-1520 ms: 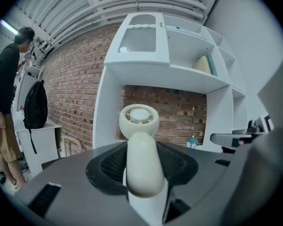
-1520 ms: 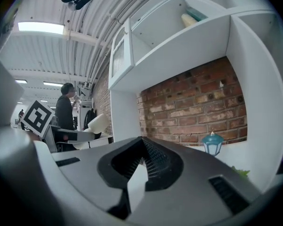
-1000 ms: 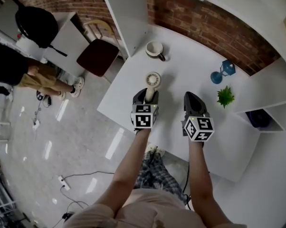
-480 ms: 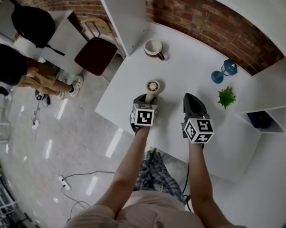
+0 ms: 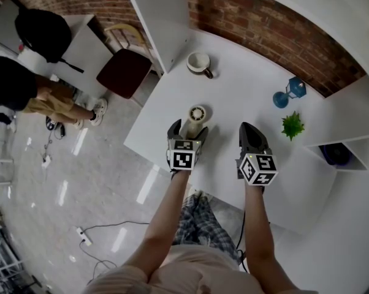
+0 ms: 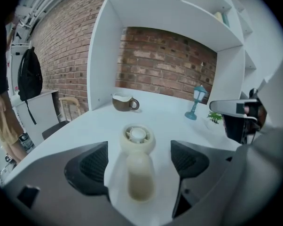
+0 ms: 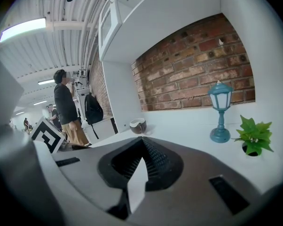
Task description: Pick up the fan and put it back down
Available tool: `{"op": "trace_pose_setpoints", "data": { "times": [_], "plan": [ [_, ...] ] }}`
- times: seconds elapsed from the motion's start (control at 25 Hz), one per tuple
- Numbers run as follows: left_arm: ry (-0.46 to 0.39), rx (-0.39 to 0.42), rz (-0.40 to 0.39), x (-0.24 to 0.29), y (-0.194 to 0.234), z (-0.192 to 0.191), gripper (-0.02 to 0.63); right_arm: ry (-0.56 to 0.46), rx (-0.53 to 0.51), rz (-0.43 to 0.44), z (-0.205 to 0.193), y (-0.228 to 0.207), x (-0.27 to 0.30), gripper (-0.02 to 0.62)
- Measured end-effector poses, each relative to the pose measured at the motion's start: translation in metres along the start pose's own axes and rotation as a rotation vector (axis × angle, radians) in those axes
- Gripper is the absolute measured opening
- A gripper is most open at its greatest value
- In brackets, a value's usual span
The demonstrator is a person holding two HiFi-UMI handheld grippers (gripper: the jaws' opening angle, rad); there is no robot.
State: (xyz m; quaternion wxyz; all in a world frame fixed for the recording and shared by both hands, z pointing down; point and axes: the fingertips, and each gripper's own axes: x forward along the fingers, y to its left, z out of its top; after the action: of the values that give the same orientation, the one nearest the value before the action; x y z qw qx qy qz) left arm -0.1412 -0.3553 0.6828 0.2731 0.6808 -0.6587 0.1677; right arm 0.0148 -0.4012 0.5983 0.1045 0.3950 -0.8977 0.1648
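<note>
- The left gripper [image 5: 188,129] has sunk to the table [image 5: 246,87] with the fan [image 5: 197,113]. Its jaws have just been opening and now stand wide, pads clear of the handle.
- The fan stands between them, by the near-left edge.
- The right gripper [image 5: 249,135], jaws together and empty, waits to its right.
- A crooked pull-back could clip the handle and topple the fan.
- The far cup [image 5: 200,63] looks empty.

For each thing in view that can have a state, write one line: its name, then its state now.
fan: lying face up on the table, released.
left gripper: open; jaws have just been opening, fan between them but not pressed.
right gripper: shut, empty.
brown cup: upright.
blue lantern: upright.
potted plant: upright.
</note>
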Motion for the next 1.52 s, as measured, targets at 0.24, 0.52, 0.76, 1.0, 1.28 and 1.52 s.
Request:
{"op": "trace_pose_setpoints", "data": {
  "times": [0.24,0.52,0.76,1.0,1.28,1.52],
  "plan": [
    [-0.063,-0.034,-0.042,-0.017,-0.003,0.019,0.393,-0.014,0.004,-0.018,0.005,0.001,-0.008,0.015],
    [-0.218,-0.055,-0.113,-0.065,-0.008,0.074,0.379,-0.092,-0.005,-0.063,0.036,0.004,-0.04,0.016],
    [-0.366,-0.015,-0.175,-0.122,-0.021,0.126,0.211,-0.197,-0.025,-0.11,0.076,0.01,-0.088,0.016],
    [-0.484,0.04,-0.221,-0.172,-0.037,0.157,0.094,-0.305,-0.06,-0.148,0.114,0.012,-0.14,0.015],
    [-0.554,0.092,-0.254,-0.213,-0.047,0.168,0.035,-0.371,-0.081,-0.207,0.13,0.006,-0.194,0.015],
    [-0.577,0.088,-0.279,-0.227,-0.053,0.171,0.028,-0.388,-0.078,-0.232,0.128,-0.004,-0.223,0.015]
  ]
}}
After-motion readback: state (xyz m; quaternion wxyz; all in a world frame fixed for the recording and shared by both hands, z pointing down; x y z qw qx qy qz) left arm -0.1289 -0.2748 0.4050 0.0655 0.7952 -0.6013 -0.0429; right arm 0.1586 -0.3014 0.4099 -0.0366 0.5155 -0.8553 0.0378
